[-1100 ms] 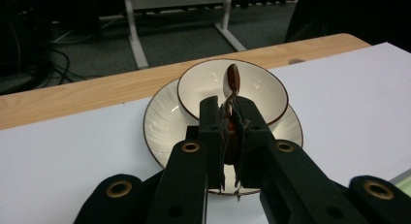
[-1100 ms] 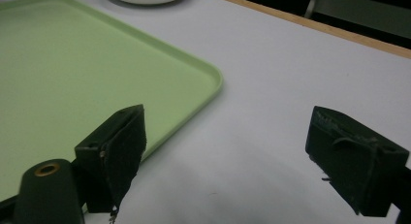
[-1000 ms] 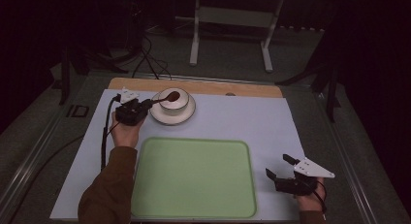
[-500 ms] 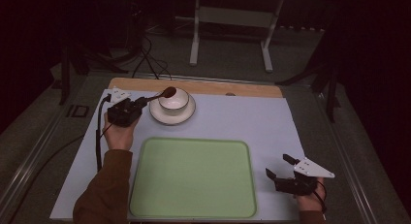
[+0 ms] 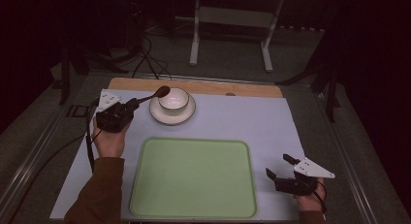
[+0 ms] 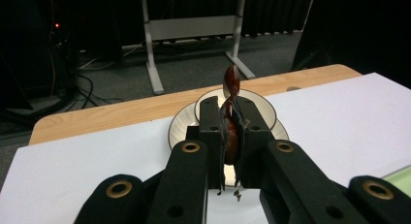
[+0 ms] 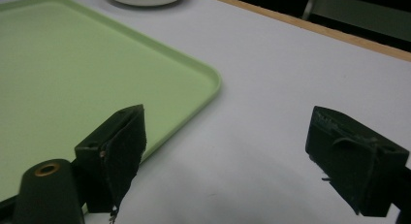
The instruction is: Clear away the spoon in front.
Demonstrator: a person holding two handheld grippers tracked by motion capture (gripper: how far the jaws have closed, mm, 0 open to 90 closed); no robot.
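Observation:
A white bowl (image 5: 174, 101) stands on a white saucer (image 5: 161, 118) at the back left of the table. My left gripper (image 5: 130, 106) sits just left of the saucer, shut on a dark red-brown spoon (image 5: 156, 94) whose head points up toward the bowl's left rim. In the left gripper view the spoon (image 6: 231, 82) rises between the closed jaws, with the bowl (image 6: 259, 104) behind it. My right gripper (image 5: 279, 167) rests open near the front right, beside the green tray (image 5: 194, 178). Nothing lies between its jaws in the right gripper view.
The green tray (image 7: 63, 64) lies in the front middle of the white table sheet (image 5: 242, 122). A wooden strip (image 5: 242, 88) runs along the table's far edge. A metal stand and cables sit on the floor beyond.
My left gripper has lifted the spoon out of the bowl and drawn it back to the left. The right gripper has stayed still.

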